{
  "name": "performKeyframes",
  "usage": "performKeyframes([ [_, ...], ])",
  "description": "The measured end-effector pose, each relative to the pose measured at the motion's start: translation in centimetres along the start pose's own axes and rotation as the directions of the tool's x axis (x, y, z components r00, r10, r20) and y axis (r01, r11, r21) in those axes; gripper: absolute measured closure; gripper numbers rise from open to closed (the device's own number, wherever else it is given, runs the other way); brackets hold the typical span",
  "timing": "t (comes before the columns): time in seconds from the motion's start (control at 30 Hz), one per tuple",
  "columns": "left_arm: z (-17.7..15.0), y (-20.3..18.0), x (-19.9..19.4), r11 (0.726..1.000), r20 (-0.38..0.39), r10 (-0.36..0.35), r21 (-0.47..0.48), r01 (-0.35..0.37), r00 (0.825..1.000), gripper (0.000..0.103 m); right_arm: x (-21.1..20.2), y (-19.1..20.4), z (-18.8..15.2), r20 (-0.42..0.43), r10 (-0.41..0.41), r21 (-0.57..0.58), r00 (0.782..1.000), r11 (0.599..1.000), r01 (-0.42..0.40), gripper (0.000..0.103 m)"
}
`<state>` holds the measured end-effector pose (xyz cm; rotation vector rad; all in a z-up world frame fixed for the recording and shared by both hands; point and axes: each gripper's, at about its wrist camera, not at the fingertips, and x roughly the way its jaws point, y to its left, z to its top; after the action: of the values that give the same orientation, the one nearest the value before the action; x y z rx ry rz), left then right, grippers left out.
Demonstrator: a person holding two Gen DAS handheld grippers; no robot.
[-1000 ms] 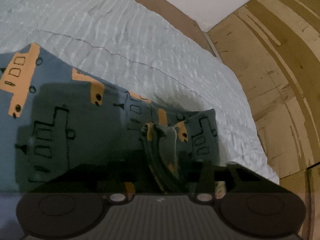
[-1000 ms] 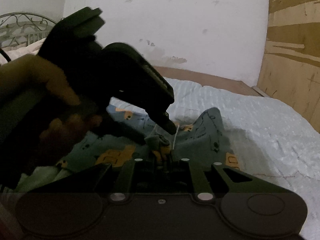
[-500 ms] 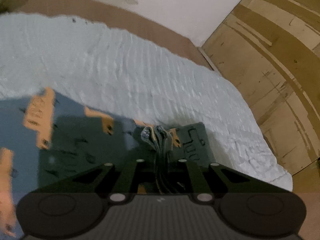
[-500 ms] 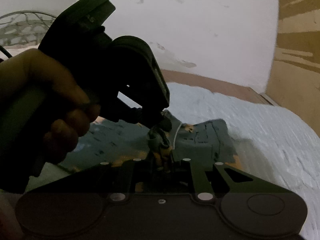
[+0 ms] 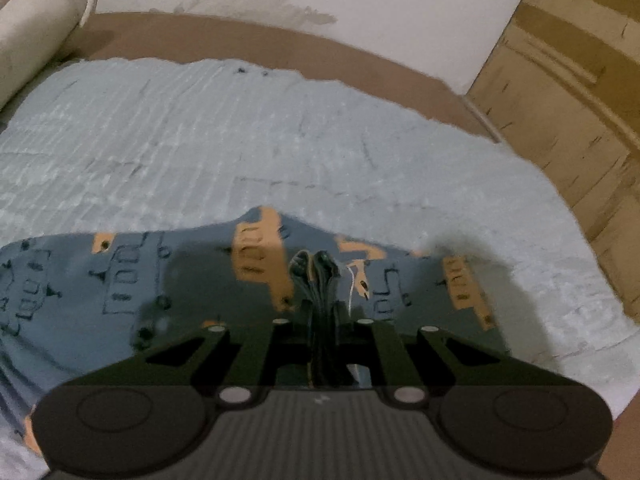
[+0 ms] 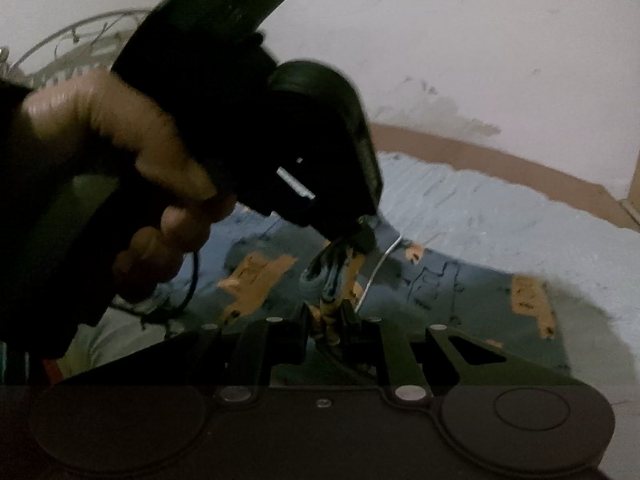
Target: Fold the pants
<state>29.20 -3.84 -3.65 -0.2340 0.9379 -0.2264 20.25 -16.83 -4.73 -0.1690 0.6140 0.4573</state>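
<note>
While clamped on pants: both tools.

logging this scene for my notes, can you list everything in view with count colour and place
pants: one, grey-blue with orange and black print, spread on the bed, a bunched edge pinched up
white string: one, hanging from the pinched edge
bed cover: one, pale blue, textured, under the pants
bed frame: one, brown, along the wall
rolled bolster: one, cream, far left corner
wall: white, stained
wood panel: tan, right side
metal headboard: one, grey scrollwork, far left
left gripper: black, shut on the pants
right gripper: black, shut on the pants
left hand: holding the left gripper's handle
</note>
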Motion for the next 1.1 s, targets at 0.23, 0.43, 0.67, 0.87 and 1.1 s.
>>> performKeyframes([
  [0.23, -0.8, 0.3, 1.1, 0.996, -0.036, 0.079, 0.032, -0.078, 0.996, 0.076, 0.7, -0.1, -0.3, -0.039, 0.016, -0.001, 0.999, 1.000, -0.016, 0.072],
  [0.43, -0.6, 0.5, -1.2, 0.993, 0.011, 0.109, 0.033, -0.110, 0.994, 0.039, -2.0, -1.9, -0.9, 0.022, 0.007, -0.011, 1.000, 1.000, -0.007, 0.024],
  [0.67, -1.1, 1.6, -7.8, 0.974, 0.125, 0.215, 0.042, -0.221, 0.969, 0.007, -2.7, -7.9, -0.1, 0.044, -0.232, -0.032, 0.972, 0.972, 0.233, 0.001],
  [0.87, -2.5, 1.1, -5.6, 0.966, 0.121, 0.252, 0.033, -0.257, 0.960, 0.003, 3.0, -13.8, 1.8, -0.027, -0.360, -0.015, 0.933, 0.933, 0.360, 0.001],
  [1.1, -5.0, -0.4, -0.4, 0.924, 0.122, 0.355, 0.103, -0.367, 0.927, 0.003, 8.2, -16.4, 2.3, -0.123, -0.447, -0.109, 0.886, 0.893, 0.436, 0.001],
])
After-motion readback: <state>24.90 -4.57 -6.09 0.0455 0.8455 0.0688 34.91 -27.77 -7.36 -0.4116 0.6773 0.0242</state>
